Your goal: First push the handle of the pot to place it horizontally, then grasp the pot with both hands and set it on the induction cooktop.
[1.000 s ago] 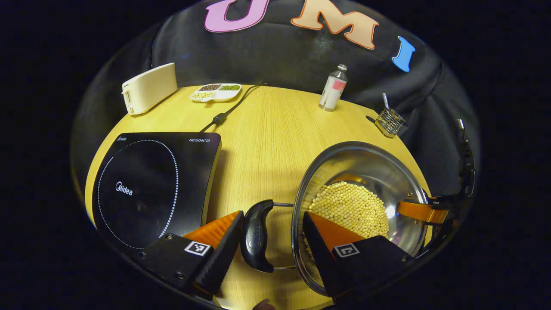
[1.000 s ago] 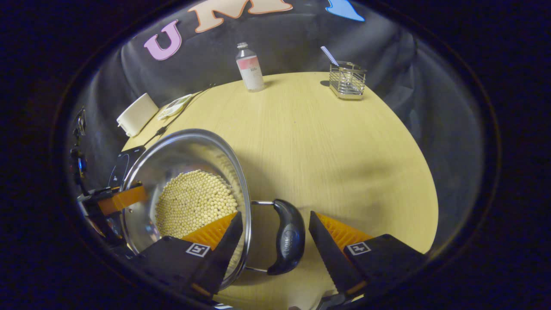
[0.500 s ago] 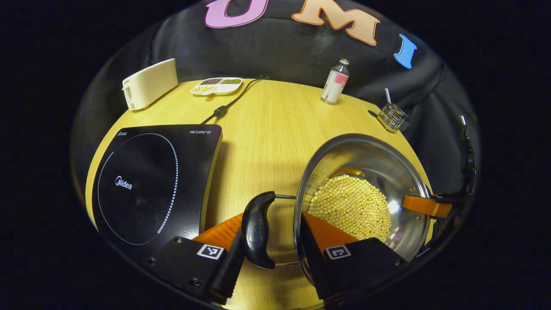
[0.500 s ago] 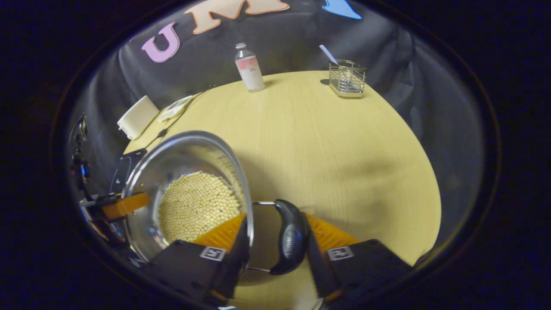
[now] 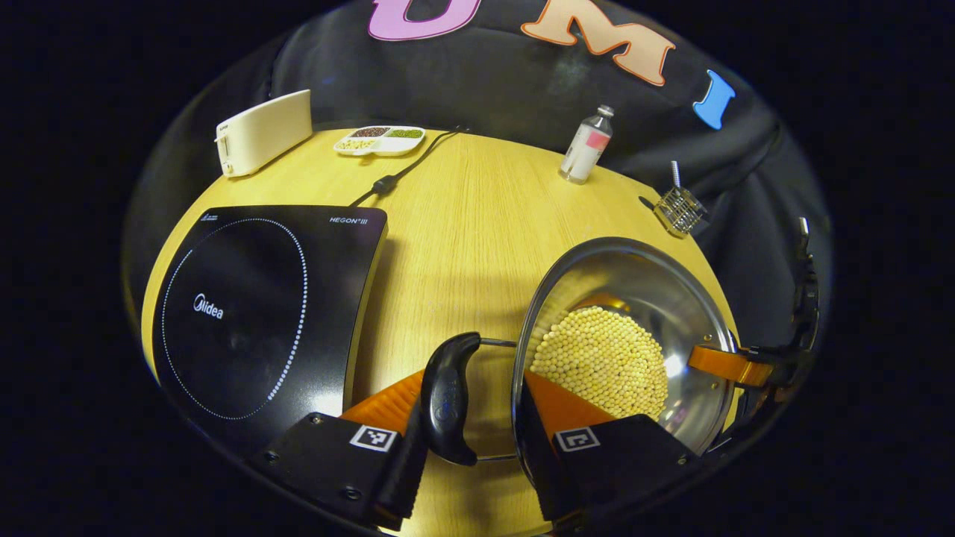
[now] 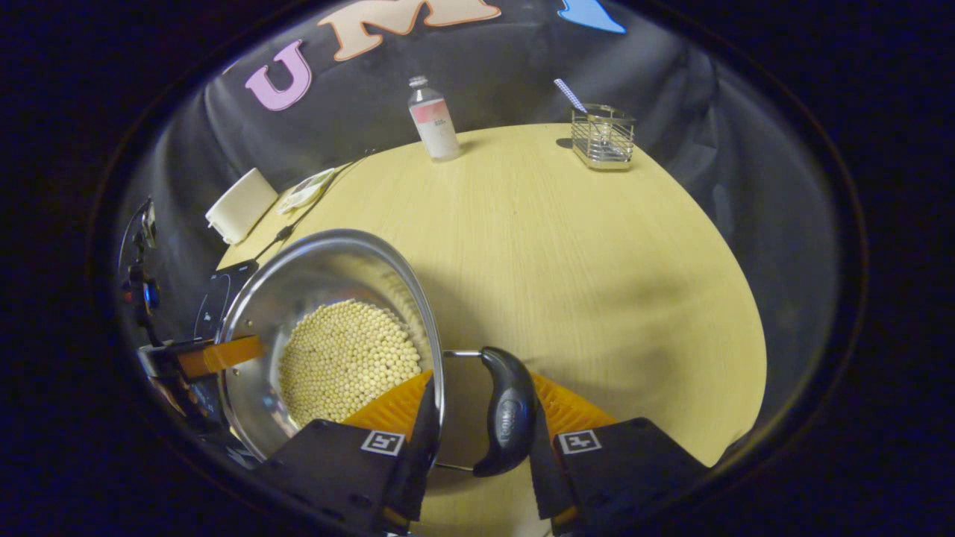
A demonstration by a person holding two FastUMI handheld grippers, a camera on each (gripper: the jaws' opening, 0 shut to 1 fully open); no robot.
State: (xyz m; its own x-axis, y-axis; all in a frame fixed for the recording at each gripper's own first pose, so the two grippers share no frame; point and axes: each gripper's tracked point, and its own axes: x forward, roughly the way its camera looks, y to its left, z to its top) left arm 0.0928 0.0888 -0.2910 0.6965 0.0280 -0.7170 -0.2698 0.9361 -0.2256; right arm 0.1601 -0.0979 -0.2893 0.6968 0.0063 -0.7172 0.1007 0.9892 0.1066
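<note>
A: In the left gripper view, what is the left gripper (image 5: 471,425) doing?

B: It is clamped across the pot's (image 5: 627,343) near side: one finger lies against the outside of the black handle (image 5: 445,399), the other sits inside the rim. The handle lies flat, sticking out sideways, so I judge the push is done and this is the two-handed grasp.

A: Why hold it there?

B: Pinching handle and wall together should stop the pot swinging. It is full of beans (image 5: 600,360), so a loose hold could tip them out.

A: And the cooktop (image 5: 254,306)?

B: Just beyond and to the outer side of the gripper's outer finger, near the handle but not touching. The pot sits on the surface (image 5: 462,224) beside it, not yet on it. Across the pot, the other gripper's finger (image 5: 727,365) reaches over the far rim.

A: Now the right gripper view.

B: The same hold, mirrored. The right gripper (image 6: 477,440) is closed on the second handle (image 6: 507,410), one finger inside the rim over the beans (image 6: 347,358), the other outside the handle. The pot (image 6: 328,298) is directly ahead, to the inner side.

A: What does the move need?

B: Both grippers rising level and travelling together; otherwise, I expect, the pot tilts.
</note>
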